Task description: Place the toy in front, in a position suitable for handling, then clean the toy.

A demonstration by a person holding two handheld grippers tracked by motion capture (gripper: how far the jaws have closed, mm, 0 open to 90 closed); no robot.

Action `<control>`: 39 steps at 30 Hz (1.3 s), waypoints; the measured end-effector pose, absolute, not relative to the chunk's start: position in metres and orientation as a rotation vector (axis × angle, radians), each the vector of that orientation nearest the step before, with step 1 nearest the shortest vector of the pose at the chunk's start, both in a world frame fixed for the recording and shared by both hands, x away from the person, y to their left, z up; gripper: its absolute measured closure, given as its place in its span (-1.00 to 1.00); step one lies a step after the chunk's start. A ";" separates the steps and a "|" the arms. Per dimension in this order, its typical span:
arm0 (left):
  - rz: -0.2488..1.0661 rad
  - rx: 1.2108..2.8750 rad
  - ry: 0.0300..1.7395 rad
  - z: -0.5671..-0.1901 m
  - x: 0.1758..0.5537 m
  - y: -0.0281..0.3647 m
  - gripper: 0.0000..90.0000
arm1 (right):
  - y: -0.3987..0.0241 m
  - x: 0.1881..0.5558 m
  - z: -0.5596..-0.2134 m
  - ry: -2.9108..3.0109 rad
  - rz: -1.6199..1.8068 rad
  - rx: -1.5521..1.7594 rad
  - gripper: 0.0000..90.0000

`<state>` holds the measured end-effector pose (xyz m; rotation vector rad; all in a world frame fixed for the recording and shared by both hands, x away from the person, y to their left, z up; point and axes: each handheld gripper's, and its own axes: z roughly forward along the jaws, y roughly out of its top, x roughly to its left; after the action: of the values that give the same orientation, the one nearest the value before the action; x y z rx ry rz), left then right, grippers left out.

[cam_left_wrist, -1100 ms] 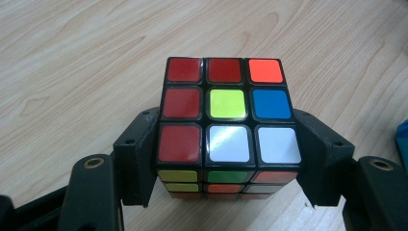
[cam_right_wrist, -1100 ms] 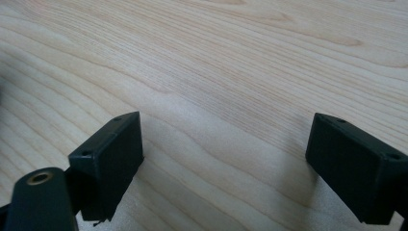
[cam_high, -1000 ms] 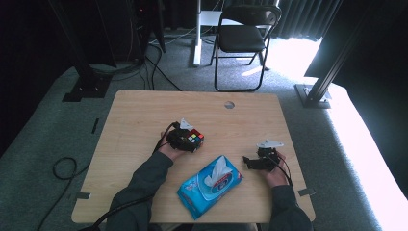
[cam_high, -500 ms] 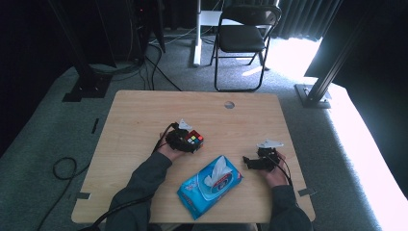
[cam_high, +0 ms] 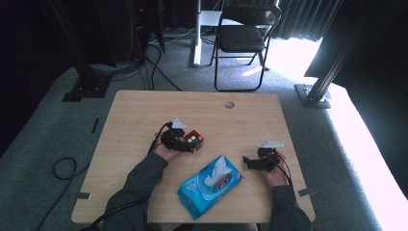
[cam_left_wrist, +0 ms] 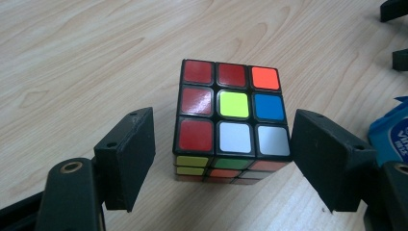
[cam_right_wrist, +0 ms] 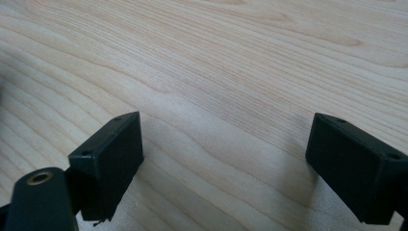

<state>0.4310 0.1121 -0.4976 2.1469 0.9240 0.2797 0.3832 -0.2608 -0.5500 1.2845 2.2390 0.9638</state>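
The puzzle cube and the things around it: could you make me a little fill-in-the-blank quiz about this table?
1. The middle sticker on the top of the puzzle cube is ____.
2. The puzzle cube sits between the jaws of the ____ gripper, with a gap on each side.
3. The pack of wipes has a wrapper coloured ____.
4. Between the jaws of the right gripper lies only the bare wooden ____.

Missing words: yellow; left; blue; table

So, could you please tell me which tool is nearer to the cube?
Left. The left tool sits right at the cube, its open jaws on either side of it with small gaps. The right tool is well away, beyond the wipes pack.
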 end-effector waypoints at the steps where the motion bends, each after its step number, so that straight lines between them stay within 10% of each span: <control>1: 0.275 2.137 0.925 -0.497 0.430 0.114 -0.44 | -0.261 0.383 -0.550 2.239 0.964 1.284 -0.72; 39: 0.325 2.145 0.860 -0.476 0.410 0.124 -0.08 | -0.261 0.383 -0.550 2.239 0.963 1.284 -0.72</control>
<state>0.4103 0.1242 -0.4761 2.1448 0.8597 0.3254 0.3832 -0.2608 -0.5499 1.2841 2.2393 0.9631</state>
